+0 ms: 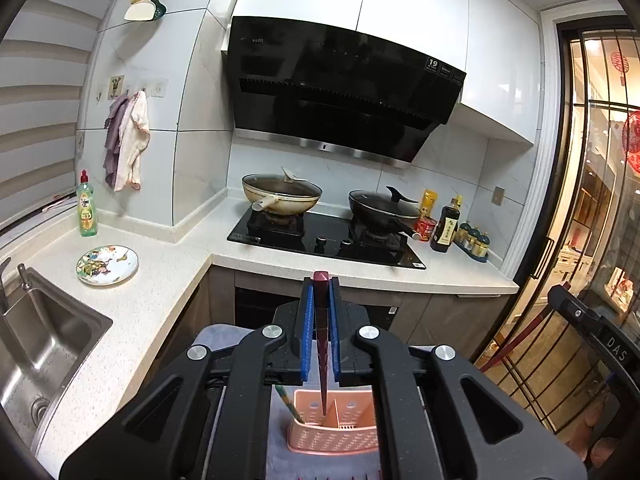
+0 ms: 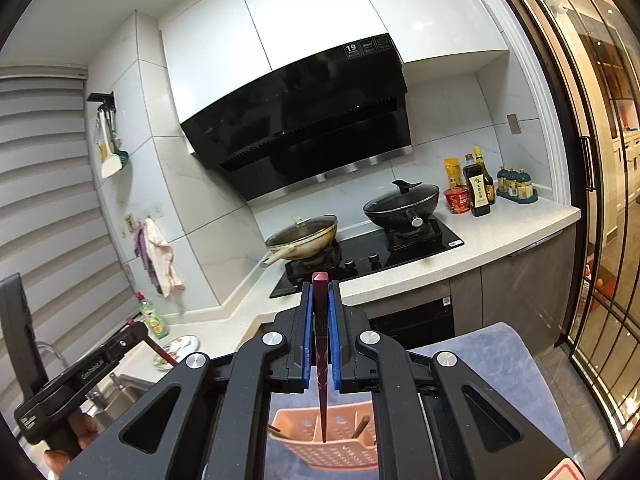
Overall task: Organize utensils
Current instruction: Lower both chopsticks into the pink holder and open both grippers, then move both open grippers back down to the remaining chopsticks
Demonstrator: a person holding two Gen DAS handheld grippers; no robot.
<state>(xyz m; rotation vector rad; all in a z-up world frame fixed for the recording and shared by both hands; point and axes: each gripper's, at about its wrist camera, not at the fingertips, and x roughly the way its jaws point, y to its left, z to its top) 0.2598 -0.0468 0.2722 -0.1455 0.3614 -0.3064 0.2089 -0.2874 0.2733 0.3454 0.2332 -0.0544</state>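
Sorting of chopsticks into a holder, mid-transfer. The left gripper (image 1: 321, 300) has its blue-padded jaws clamped on a dark red chopstick (image 1: 322, 344), held upright with its squared butt end standing just above the fingertips and its tapered tip hanging over the pink slotted utensil basket (image 1: 334, 432) below. The right gripper (image 2: 321, 300) is likewise clamped on a second dark red chopstick (image 2: 321, 360), whose tip hangs above the same pink utensil basket (image 2: 328, 444). The basket stands on a grey cloth mat (image 2: 500, 360) and is split by a central divider; a green-handled utensil (image 1: 287, 402) leans in its left compartment, and in the right wrist view a brown stick (image 2: 362, 426) leans in the other. Whether either chopstick tip is inside the basket or only above its rim cannot be told from these angles. Judged step: carrying one chopstick in each gripper, either to or from the basket. The next move would call for keeping each stick vertical over one compartment, clear of the divider and the leaning utensils, before release. Each chopstick is slender, glossy, square at the top and narrowing to a point, with faint ornament near mid-length; such a smooth taper may slip or swing between pads.
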